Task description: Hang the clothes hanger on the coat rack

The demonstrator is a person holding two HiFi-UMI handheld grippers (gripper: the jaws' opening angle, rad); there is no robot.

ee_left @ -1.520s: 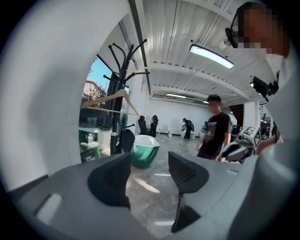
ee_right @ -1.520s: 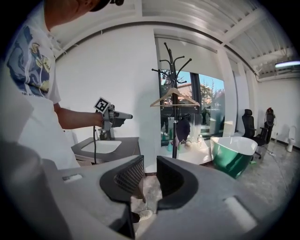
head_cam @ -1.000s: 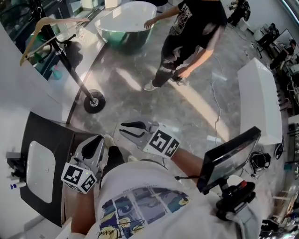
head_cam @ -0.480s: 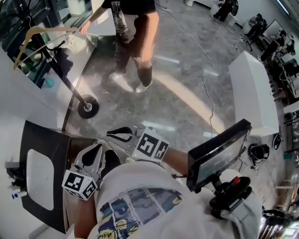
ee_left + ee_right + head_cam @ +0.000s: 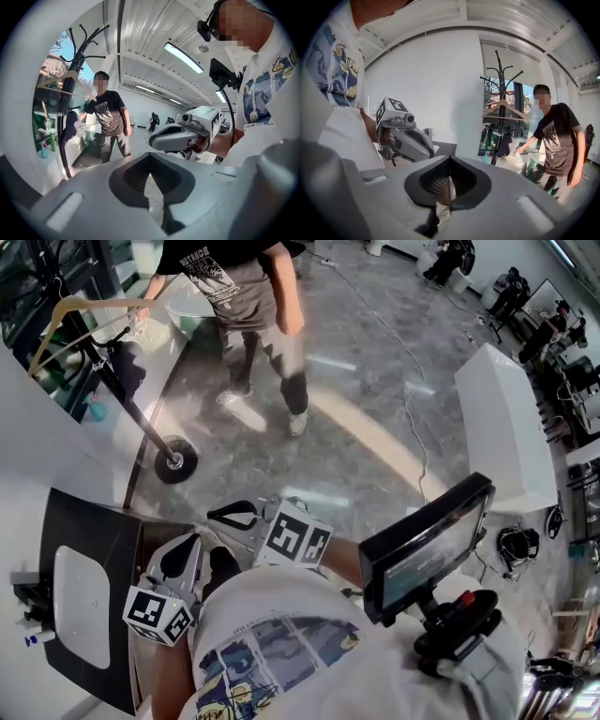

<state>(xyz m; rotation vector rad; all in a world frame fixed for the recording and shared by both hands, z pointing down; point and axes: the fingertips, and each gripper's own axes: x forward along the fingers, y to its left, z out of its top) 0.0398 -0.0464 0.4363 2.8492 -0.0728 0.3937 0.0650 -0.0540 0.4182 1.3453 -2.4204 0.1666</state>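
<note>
I've both jaws pressed together, empty: left gripper [image 5: 180,557], right gripper [image 5: 234,515]. The wooden hanger [image 5: 98,301] hangs on the coat rack [image 5: 132,405], well apart.

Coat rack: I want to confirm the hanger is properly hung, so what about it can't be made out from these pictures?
Which peg carries the hanger: too small in both gripper views; in the head view the top of the coat rack merges with the dark corner.
Rack base: hidden behind the left gripper and the right gripper in their own views.
Dark item lower on the rack: too small to identify.
</note>
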